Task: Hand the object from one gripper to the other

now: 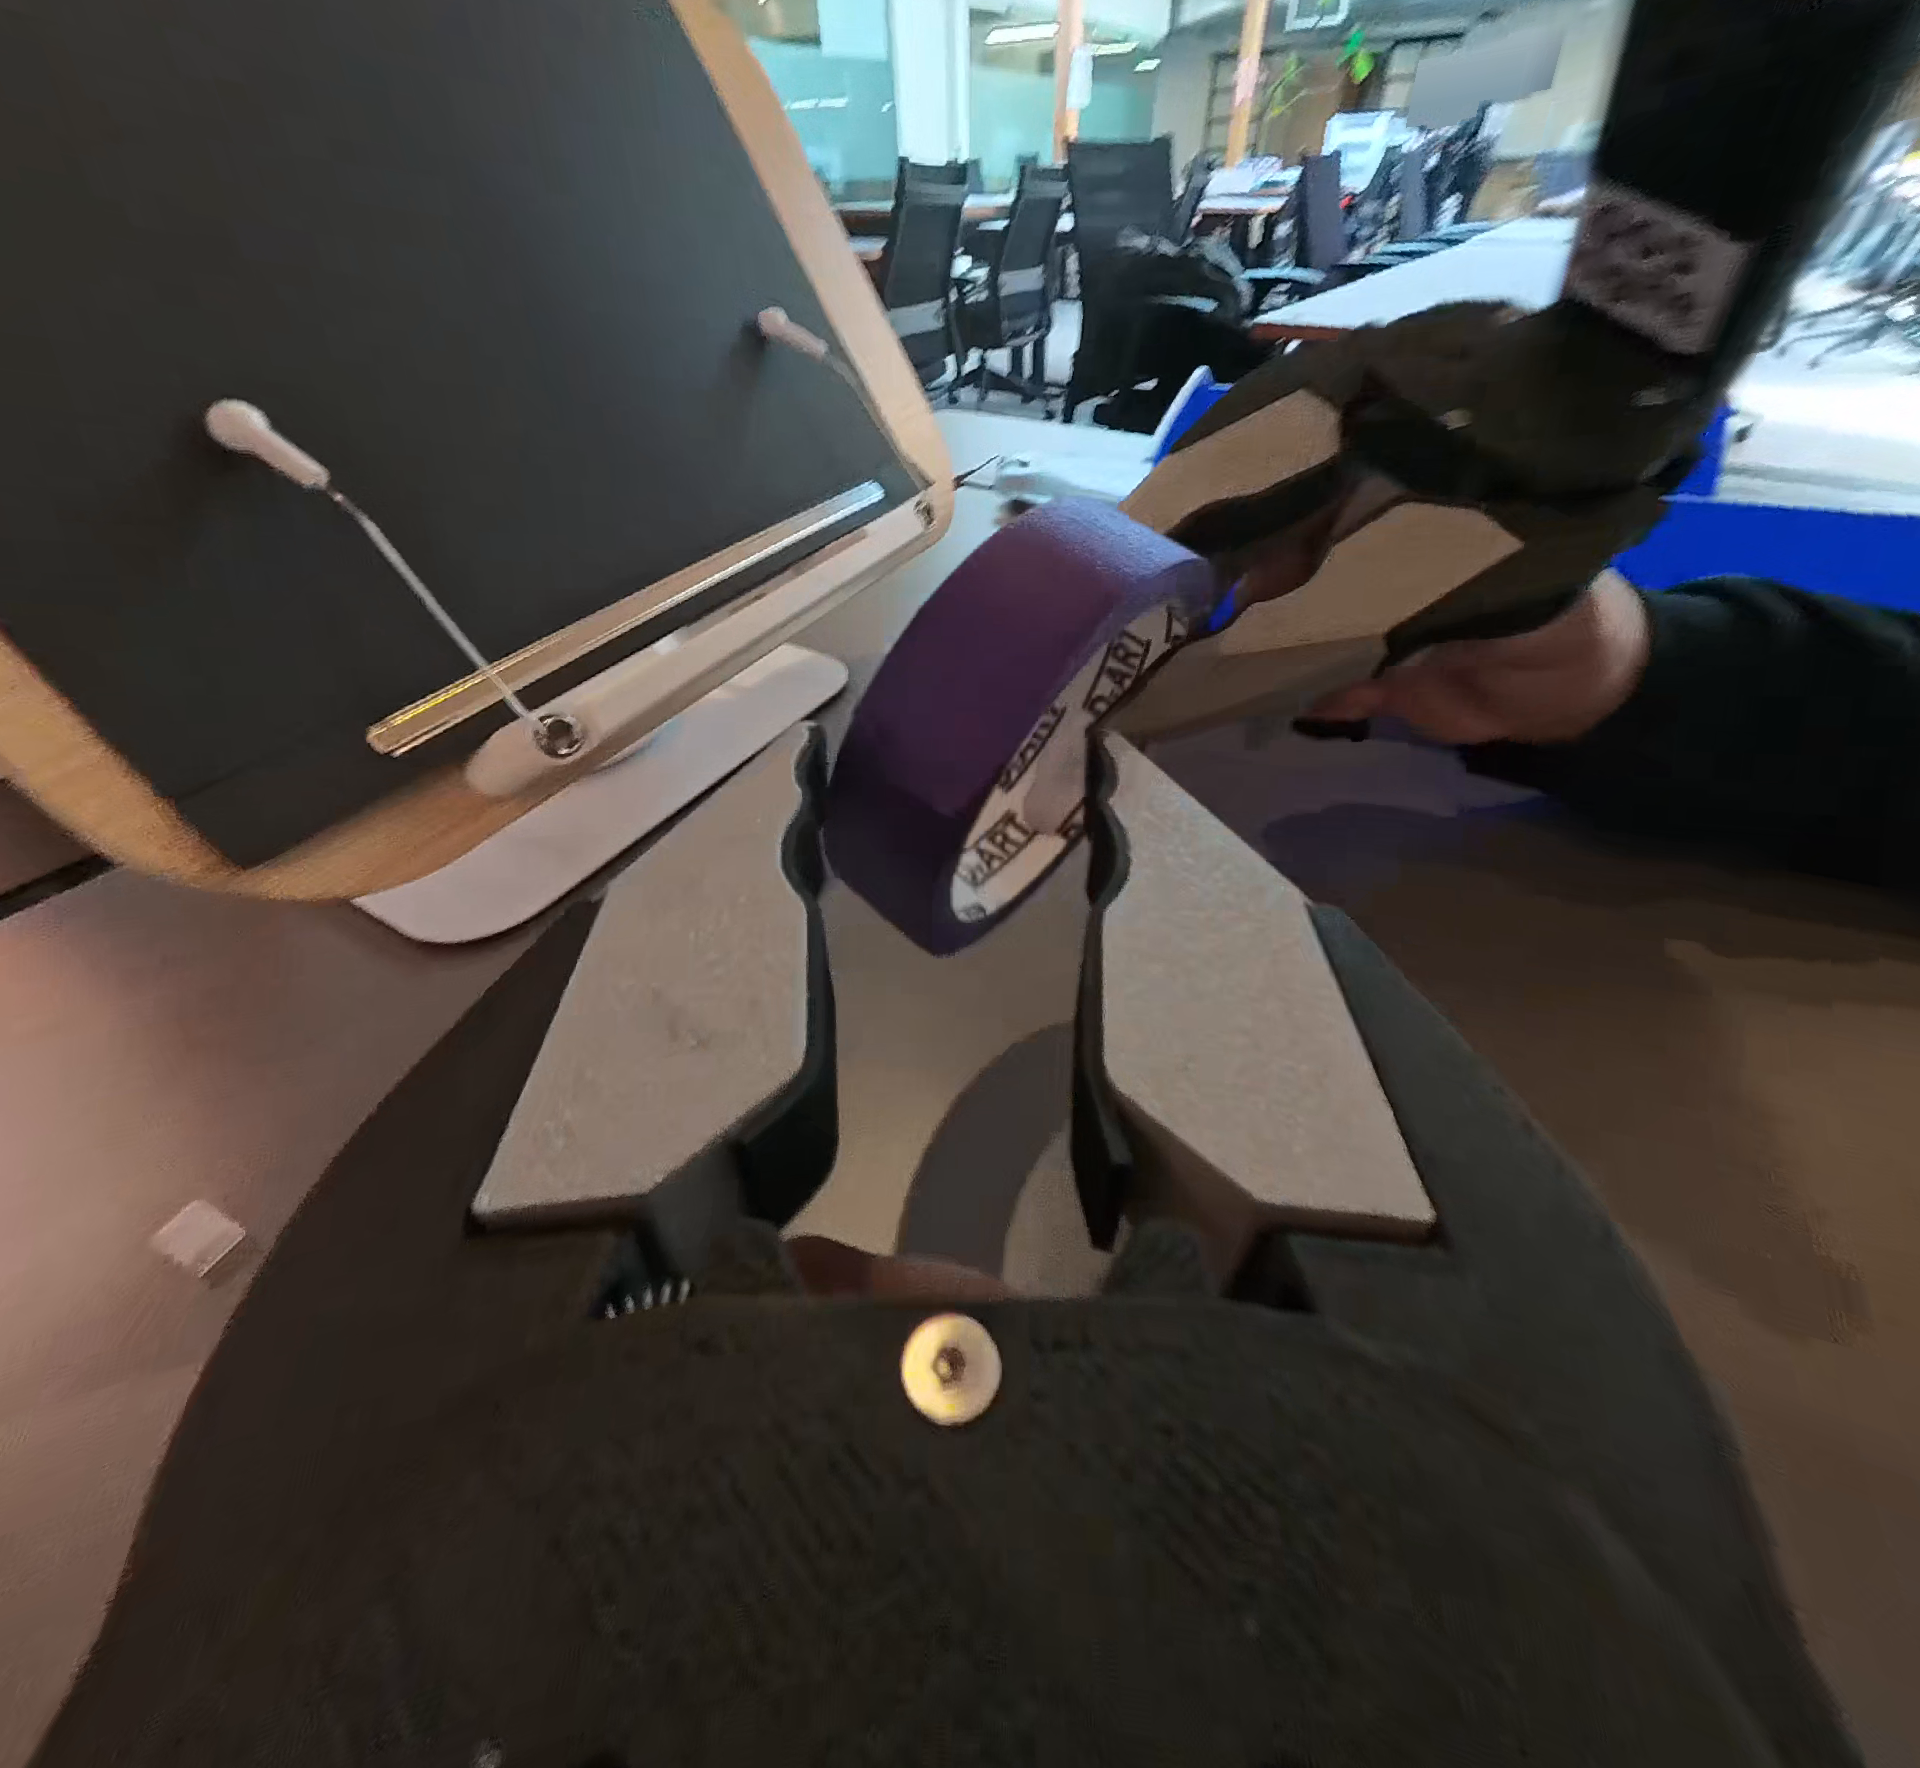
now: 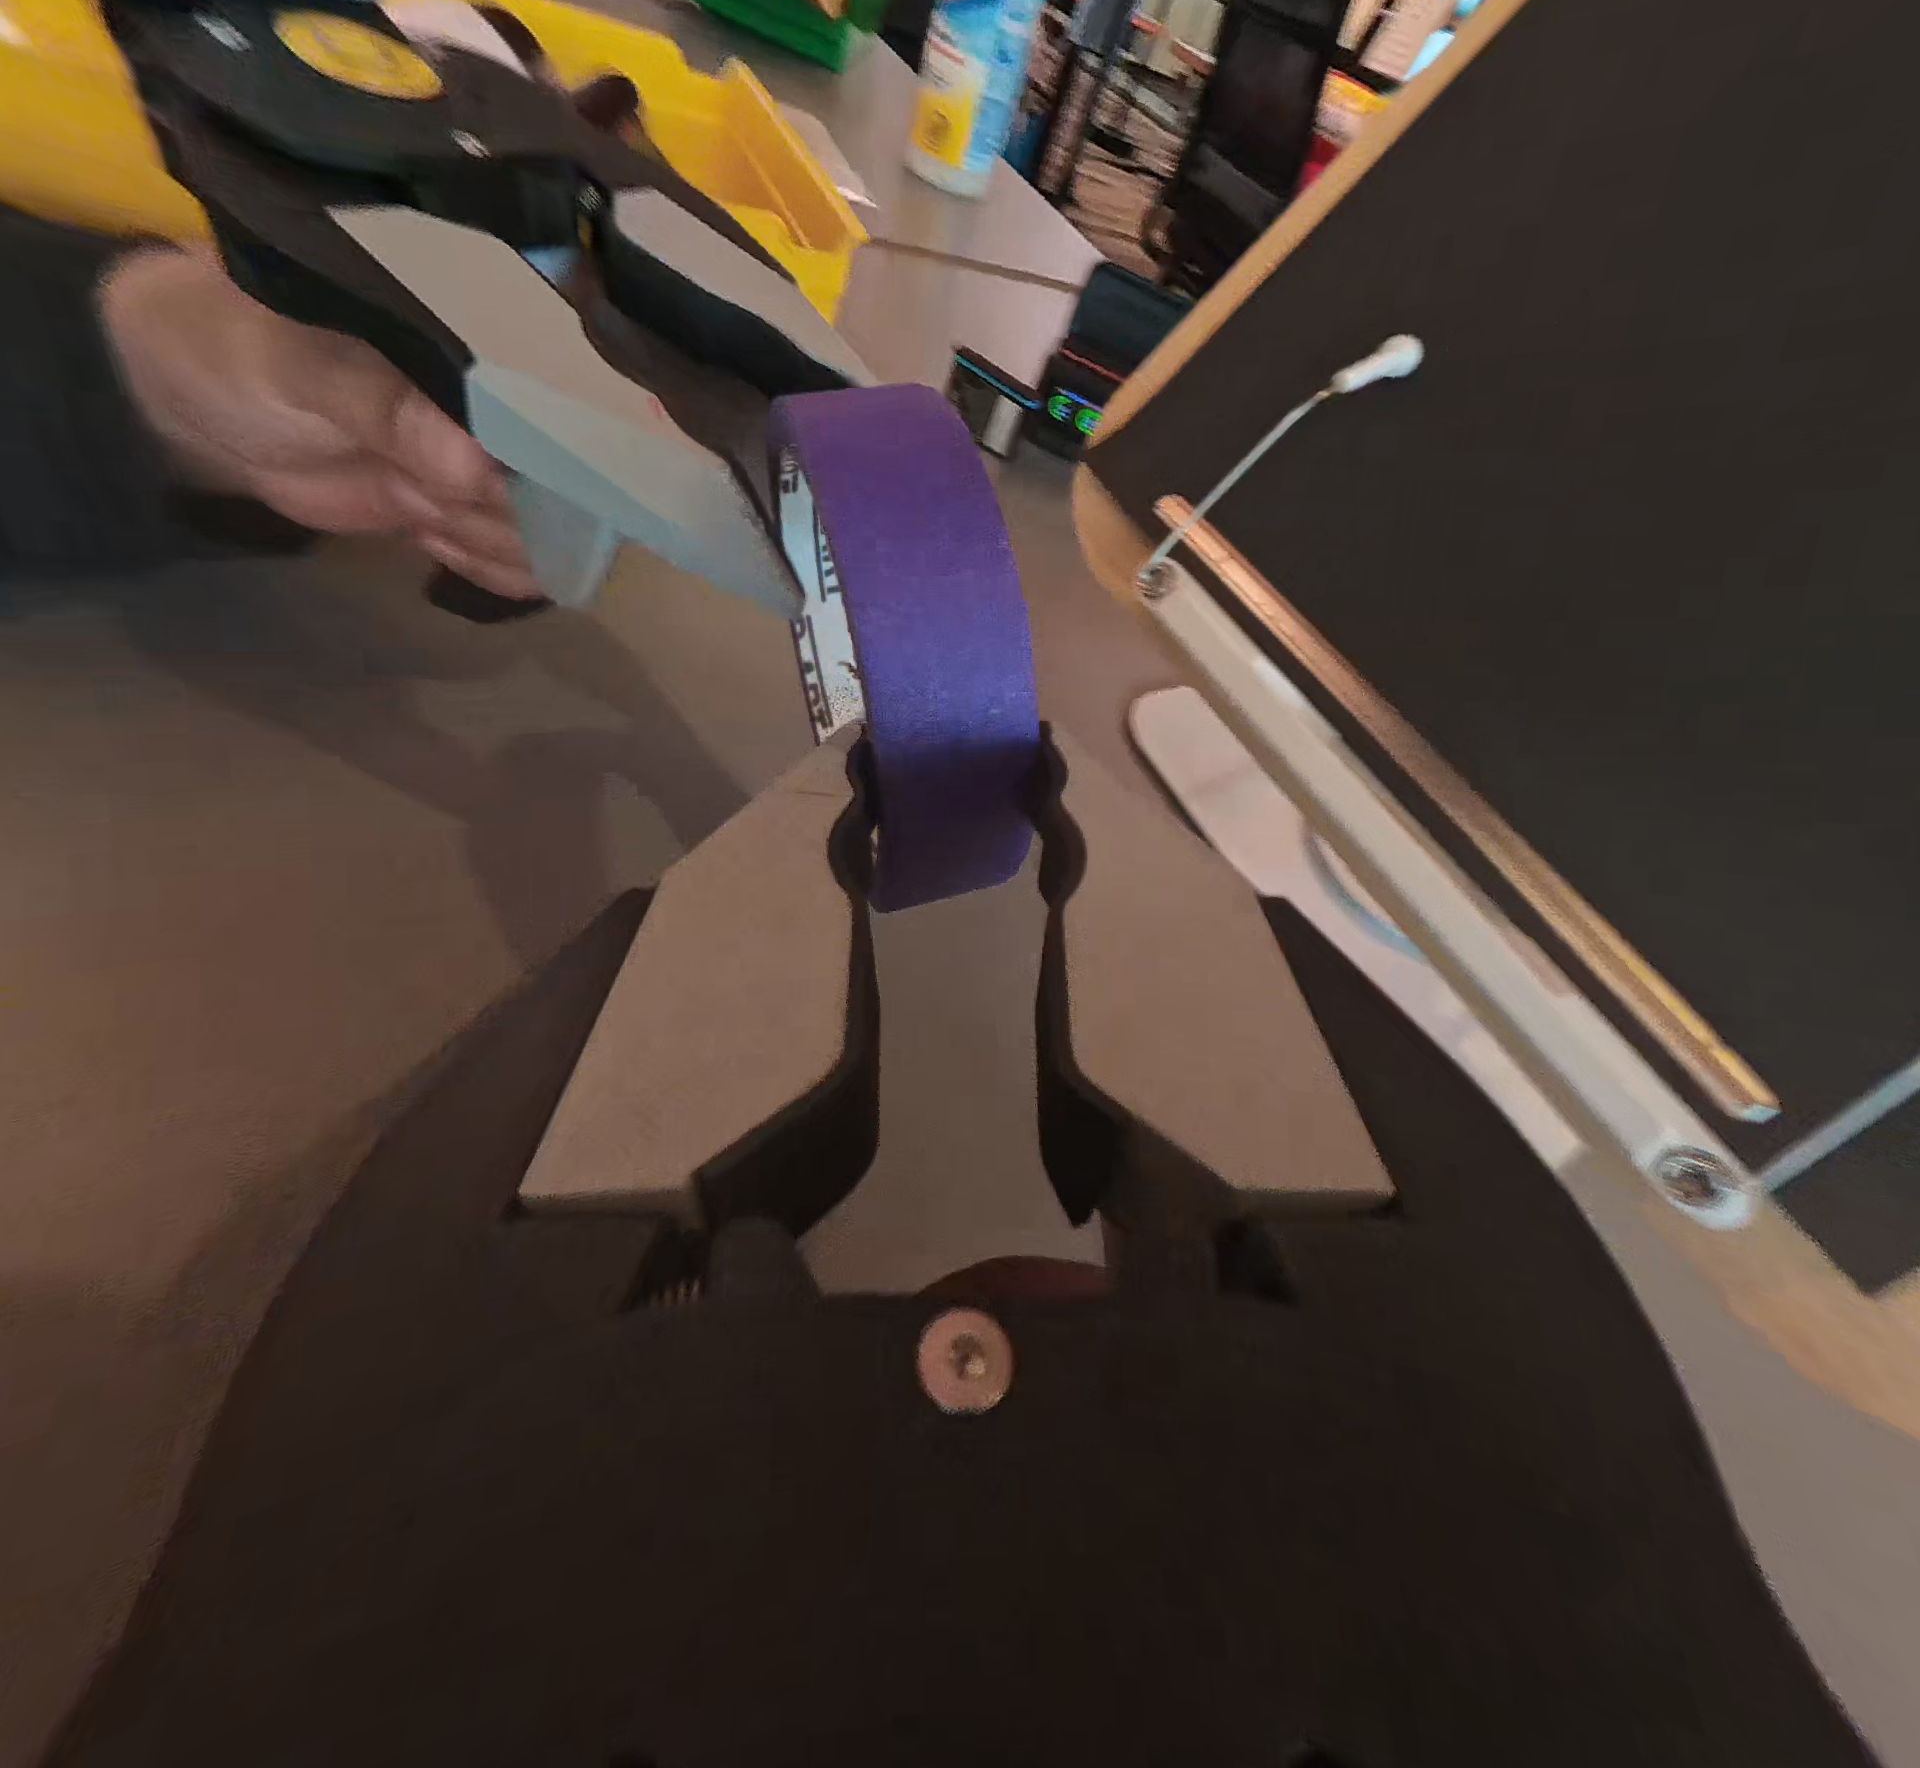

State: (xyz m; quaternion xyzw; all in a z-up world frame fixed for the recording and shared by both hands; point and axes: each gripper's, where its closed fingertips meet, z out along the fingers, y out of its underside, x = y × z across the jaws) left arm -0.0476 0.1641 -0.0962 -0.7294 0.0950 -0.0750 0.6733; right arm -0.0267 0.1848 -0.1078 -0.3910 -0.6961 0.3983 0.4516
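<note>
Tape roll [image 2: 925, 638] mid-frame, clamped by right gripper [image 2: 951, 819]; left gripper [image 1: 951, 819] fingers apart, straddling it, not yet clamped. Early release risks drop.

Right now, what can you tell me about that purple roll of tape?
The tape is a purple roll, matte like paper, on a white core with black print. It stands on edge in the air above the table. The right gripper clamps its band across the width. The left gripper straddles its rim; whether it presses is unclear.
</note>
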